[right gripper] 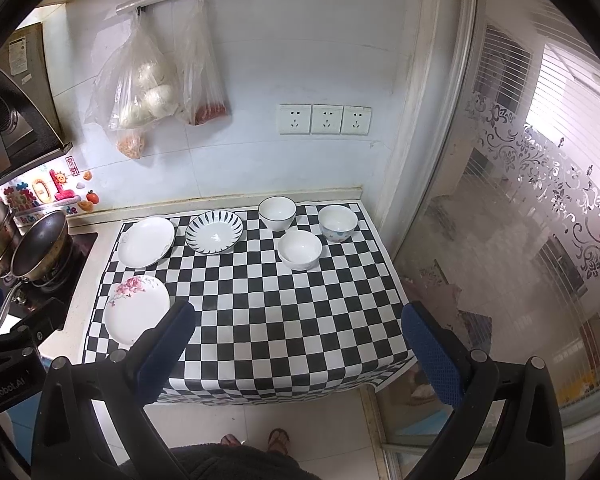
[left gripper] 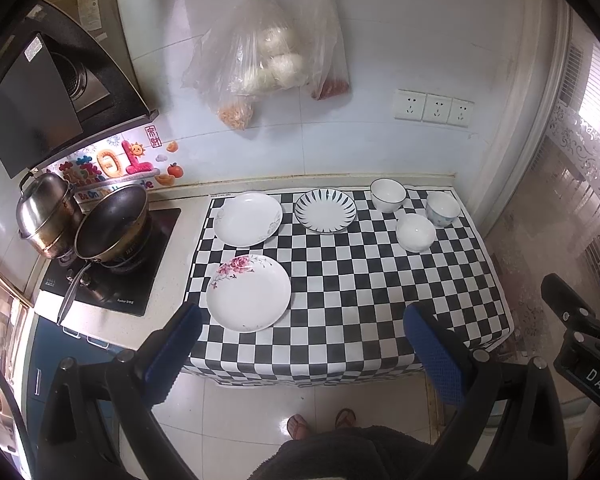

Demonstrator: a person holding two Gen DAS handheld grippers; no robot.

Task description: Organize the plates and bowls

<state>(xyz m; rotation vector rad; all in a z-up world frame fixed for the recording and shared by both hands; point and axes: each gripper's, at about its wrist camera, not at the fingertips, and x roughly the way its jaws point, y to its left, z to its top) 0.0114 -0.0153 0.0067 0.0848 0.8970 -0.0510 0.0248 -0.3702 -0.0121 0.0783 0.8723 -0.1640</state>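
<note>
Plainly, nothing is in hand yet. The left gripper [left gripper: 302, 344] hangs above the near edge of the counter with its blue pads spread wide and nothing between them; the right gripper [right gripper: 298, 340] is the same, wide open and empty, held high over the near right part of the checked cloth [left gripper: 340, 280].

Nearest the left gripper is the flowered plate [left gripper: 249, 293], lying flat at the near left of the cloth. Behind it, along the back, sit the white plate [left gripper: 248, 219] and, just beside that, the striped plate [left gripper: 325, 211]. All three lie apart, none stacked.

At the back right the three bowls stand upright in a loose cluster: the rimmed bowl [right gripper: 277, 213] nearest the wall, the patterned bowl [right gripper: 337, 223] toward the cloth's right edge, and the plain bowl [right gripper: 300, 249] in front of them. They are near one another, but whether any touch is hard to tell.

To the left of the cloth a wok [left gripper: 112, 224] and a steel pot [left gripper: 48, 216] stand on the stove.

By my reading this is the start: the first pickup is still to come. A sensible next move would bring the left gripper down to the flowered plate's rim, jaws straddling the thin edge, and carry it onto another plate; the right side is better placed for nesting the bowls. Glazed rims may slip in the pads.
</note>
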